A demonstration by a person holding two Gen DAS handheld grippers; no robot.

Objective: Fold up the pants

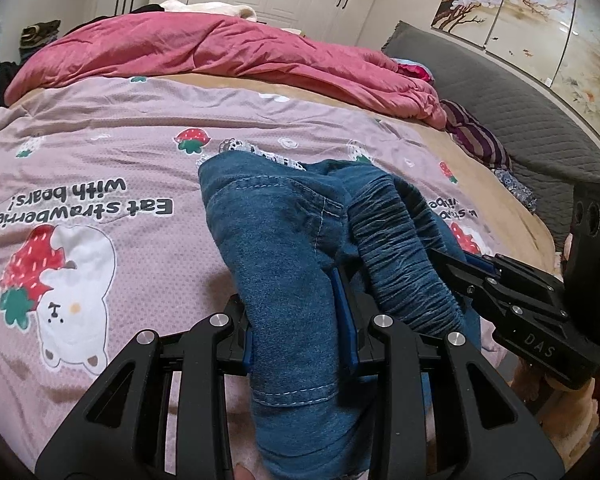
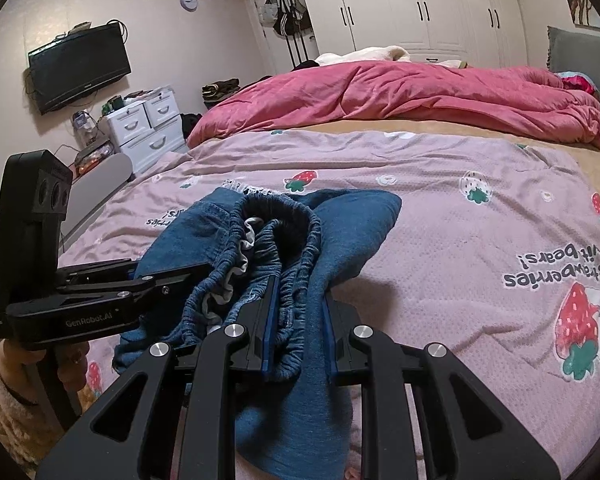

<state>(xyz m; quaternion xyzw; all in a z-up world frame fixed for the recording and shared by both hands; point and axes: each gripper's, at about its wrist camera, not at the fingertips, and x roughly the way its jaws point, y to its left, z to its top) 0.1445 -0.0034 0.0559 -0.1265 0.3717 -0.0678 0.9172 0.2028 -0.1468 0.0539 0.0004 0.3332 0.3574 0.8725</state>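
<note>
Small blue denim pants (image 1: 276, 240) with an elastic waistband (image 1: 404, 240) lie bunched on a pink strawberry-print sheet (image 1: 100, 152). My left gripper (image 1: 300, 320) is shut on a fold of the denim near the waist. In the right wrist view the pants (image 2: 340, 232) show their gathered waistband (image 2: 276, 232) open toward me. My right gripper (image 2: 298, 320) is shut on the waistband edge and denim. Each gripper shows in the other's view: the right gripper (image 1: 452, 268) at the right, the left gripper (image 2: 188, 276) at the left, both clamped on the pants close together.
A crumpled red quilt (image 1: 220, 52) lies across the far side of the bed. A grey headboard (image 1: 500, 92) and striped cloth (image 1: 476, 136) are at the right. White drawers (image 2: 148, 128), a wall TV (image 2: 78, 66) and wardrobes (image 2: 420, 4) stand beyond the bed.
</note>
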